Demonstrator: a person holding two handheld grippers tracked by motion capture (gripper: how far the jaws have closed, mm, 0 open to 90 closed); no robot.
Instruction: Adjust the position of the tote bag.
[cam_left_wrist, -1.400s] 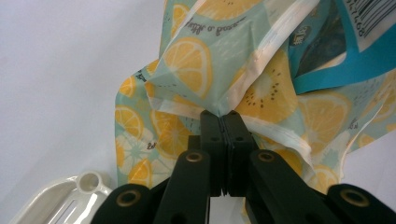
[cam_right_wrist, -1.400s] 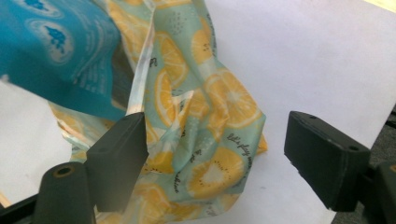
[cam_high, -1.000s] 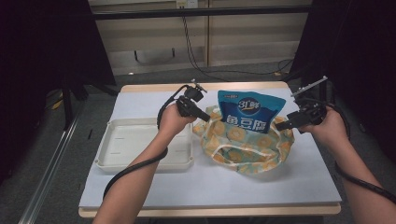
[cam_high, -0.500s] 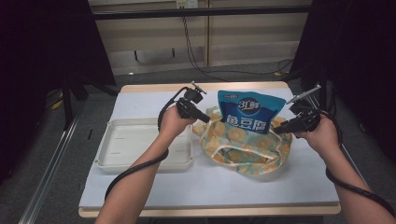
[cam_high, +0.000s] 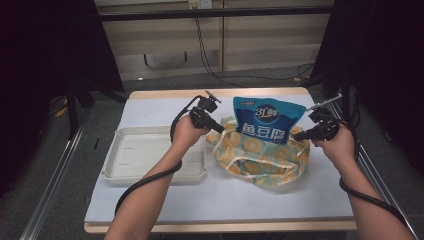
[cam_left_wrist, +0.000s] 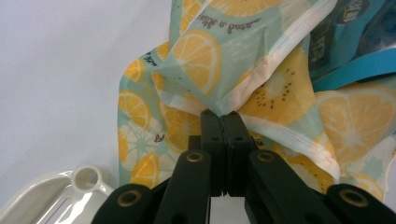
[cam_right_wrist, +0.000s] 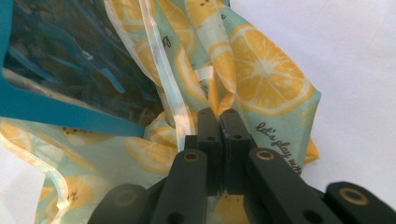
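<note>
a: beside the cream tray (cam_high: 120, 172), on its right, the lemon-print bag (cam_high: 260, 162) slumps on the table with the blue pouch (cam_high: 267, 120) upright inside it. what could fail?

b: thin fabric could slip from the pinches, or uneven pulling could tip the pouch over the bag's rim.

a: and the hands?

b: left gripper (cam_left_wrist: 225, 114) is clamped on the bag's hem nearest the tray; right gripper (cam_right_wrist: 219, 112), jaws just closed, pinches the far edge. both forearms angle in, pointing at the bag.

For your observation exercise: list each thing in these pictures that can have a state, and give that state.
Lemon-print bag: open, pouch inside.
Blue pouch: upright, sealed.
White tray: empty.
Left gripper: shut on the bag's edge.
Right gripper: just closed on the bag's edge.
</note>
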